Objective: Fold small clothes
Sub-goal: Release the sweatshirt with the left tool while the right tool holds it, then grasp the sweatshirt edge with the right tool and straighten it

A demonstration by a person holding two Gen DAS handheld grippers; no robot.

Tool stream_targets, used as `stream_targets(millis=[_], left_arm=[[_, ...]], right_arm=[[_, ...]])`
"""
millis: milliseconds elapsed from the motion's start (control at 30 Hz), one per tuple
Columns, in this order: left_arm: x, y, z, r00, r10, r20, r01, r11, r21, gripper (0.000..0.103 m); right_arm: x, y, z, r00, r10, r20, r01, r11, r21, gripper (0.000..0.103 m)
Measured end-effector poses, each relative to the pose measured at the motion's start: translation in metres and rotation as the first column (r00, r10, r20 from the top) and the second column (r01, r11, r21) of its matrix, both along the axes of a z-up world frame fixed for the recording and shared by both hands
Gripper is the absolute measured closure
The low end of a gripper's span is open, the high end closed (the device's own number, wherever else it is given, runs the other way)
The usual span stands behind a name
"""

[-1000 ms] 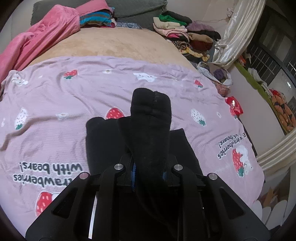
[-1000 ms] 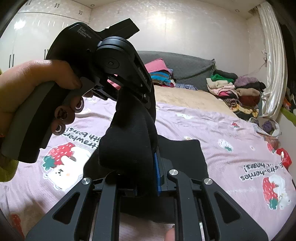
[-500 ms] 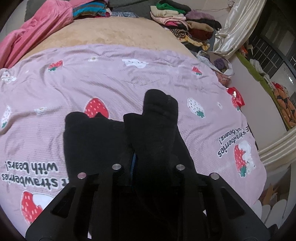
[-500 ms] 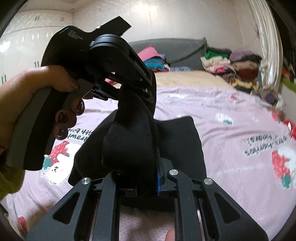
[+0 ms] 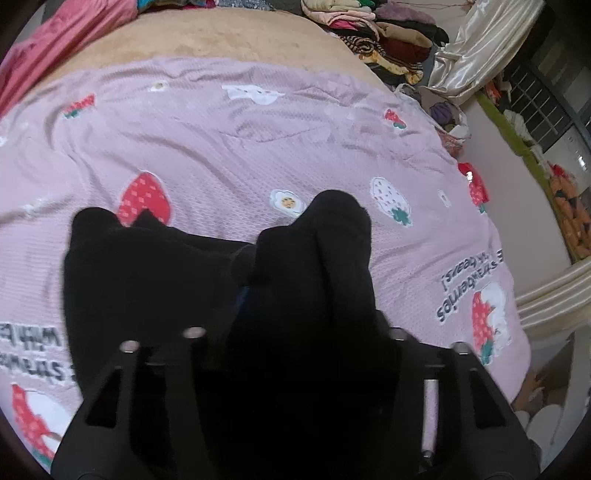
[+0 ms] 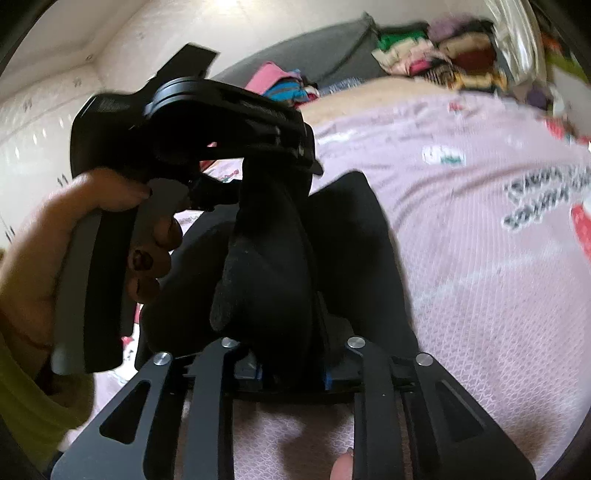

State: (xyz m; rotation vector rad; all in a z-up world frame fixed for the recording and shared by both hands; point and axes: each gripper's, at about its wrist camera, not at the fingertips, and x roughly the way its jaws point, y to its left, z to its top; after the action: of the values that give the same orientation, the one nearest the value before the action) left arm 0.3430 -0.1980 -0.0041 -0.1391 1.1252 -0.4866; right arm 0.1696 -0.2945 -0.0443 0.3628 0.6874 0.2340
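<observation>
A small black garment (image 5: 147, 280) lies partly on the pink strawberry blanket (image 5: 258, 140). My left gripper (image 5: 306, 295) is shut on one bunched edge of it; the cloth covers the fingers. My right gripper (image 6: 280, 295) is shut on another bunched edge (image 6: 266, 273) of the same garment, just above the bed. In the right wrist view the left gripper's body (image 6: 207, 122) and the hand holding it sit close on the left, right over the cloth. The rest of the black garment (image 6: 354, 236) lies flat behind.
Stacks of folded clothes (image 5: 388, 29) sit at the bed's far right, a pink blanket (image 5: 59, 48) at the far left. A shiny curtain (image 5: 476, 55) and a floor clutter strip run along the right side. The bed edge drops off at right (image 5: 517, 332).
Both grippers have tilted down and moved lower toward the blanket with the black cloth still held. The flat part of the garment has spread wider to the left.
</observation>
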Motion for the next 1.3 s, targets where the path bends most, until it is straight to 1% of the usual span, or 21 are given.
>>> stream_targets(millis=[67,100,133,233,267,300,367,400,467,567,633,733,833,900,933,967,1000,1033,1067,1100,1300], left_arm=[[0.0,0.001,-0.001,1.0,0.004,-0.008,-0.004,0.999,-0.047,0.039],[-0.001,0.004,0.002,1.0,0.0,-0.001,-0.001,0.994,-0.11,0.029],[-0.003,0.006,0.004,1.0,0.0,0.004,0.0,0.991,-0.137,0.023],[-0.007,0.016,0.015,0.999,0.005,0.042,0.002,0.986,-0.166,0.022],[-0.009,0.021,0.019,0.998,0.005,0.057,0.005,0.986,-0.168,0.022],[-0.013,0.028,0.023,0.997,0.016,0.076,-0.004,0.988,-0.156,0.022],[-0.018,0.041,0.028,0.994,0.031,0.104,-0.017,0.991,-0.135,0.022],[-0.022,0.051,0.029,0.992,0.047,0.115,-0.034,0.993,-0.111,0.022],[-0.032,0.07,0.028,0.988,0.066,0.14,-0.054,0.995,-0.086,0.022],[-0.045,0.09,0.02,0.982,0.087,0.168,-0.083,0.996,-0.031,0.022],[-0.057,0.102,0.009,0.98,0.098,0.171,-0.101,0.995,0.007,0.022],[-0.069,0.109,-0.007,0.981,0.1,0.165,-0.11,0.993,0.047,0.022],[-0.077,0.108,-0.015,0.983,0.093,0.16,-0.103,0.993,0.058,0.022],[-0.081,0.109,-0.016,0.983,0.092,0.16,-0.102,0.993,0.052,0.022],[-0.082,0.108,-0.016,0.983,0.086,0.163,-0.095,0.994,0.053,0.022],[-0.083,0.107,-0.016,0.983,0.078,0.169,-0.09,0.994,0.063,0.022],[-0.085,0.106,-0.015,0.982,0.067,0.179,-0.082,0.994,0.077,0.022],[-0.086,0.106,-0.013,0.98,0.061,0.189,-0.078,0.994,0.082,0.022],[-0.087,0.105,-0.012,0.979,0.059,0.193,-0.077,0.994,0.083,0.022],[-0.088,0.106,-0.011,0.979,0.056,0.194,-0.073,0.994,0.082,0.022],[-0.093,0.105,-0.007,0.976,0.042,0.216,-0.065,0.993,0.1,0.022]], right_arm=[[0.003,-0.008,-0.005,0.999,-0.005,-0.034,0.006,0.999,0.048,0.073],[0.004,-0.012,-0.007,0.999,-0.003,-0.053,0.007,0.997,0.072,0.073],[0.005,-0.016,-0.011,0.997,0.002,-0.078,0.005,0.995,0.097,0.073],[0.004,-0.025,-0.014,0.994,0.024,-0.108,-0.009,0.99,0.141,0.07],[0.004,-0.026,-0.013,0.993,0.036,-0.114,-0.019,0.989,0.146,0.065],[0.003,-0.027,-0.011,0.992,0.053,-0.118,-0.035,0.988,0.15,0.057],[0.001,-0.028,-0.004,0.988,0.084,-0.132,-0.065,0.988,0.138,0.054],[-0.001,-0.029,0.001,0.988,0.083,-0.131,-0.066,0.99,0.127,0.046],[-0.001,-0.035,0.011,0.99,0.073,-0.124,-0.059,0.992,0.114,0.037],[0.011,-0.053,0.03,0.996,0.039,-0.078,-0.031,0.994,0.102,0.034],[0.03,-0.061,0.038,0.996,0.024,-0.085,-0.016,0.996,0.085,0.034],[0.069,-0.066,0.036,0.992,0.021,-0.126,-0.013,0.998,0.062,0.033],[0.114,-0.065,0.019,0.969,0.021,-0.246,-0.009,0.999,0.049,0.025],[0.129,-0.067,0.015,0.959,-0.005,-0.284,0.014,1.0,0.028,0.025],[0.137,-0.063,0.014,0.957,0.008,-0.291,-0.002,1.0,0.021,0.025],[0.14,-0.059,0.013,0.954,0.003,-0.299,-0.006,1.0,-0.008,0.036],[0.143,-0.054,0.016,0.954,-0.001,-0.299,-0.011,0.999,-0.039,0.055],[0.146,-0.048,0.019,0.956,0.011,-0.292,-0.029,0.998,-0.058,0.061],[0.146,-0.044,0.023,0.96,0.016,-0.281,-0.041,0.995,-0.086,0.083],[0.145,-0.036,0.03,0.968,0.023,-0.252,-0.06,0.989,-0.138,0.091],[0.137,-0.022,0.074,0.988,0.143,-0.063,-0.15,0.979,-0.135,0.092]])
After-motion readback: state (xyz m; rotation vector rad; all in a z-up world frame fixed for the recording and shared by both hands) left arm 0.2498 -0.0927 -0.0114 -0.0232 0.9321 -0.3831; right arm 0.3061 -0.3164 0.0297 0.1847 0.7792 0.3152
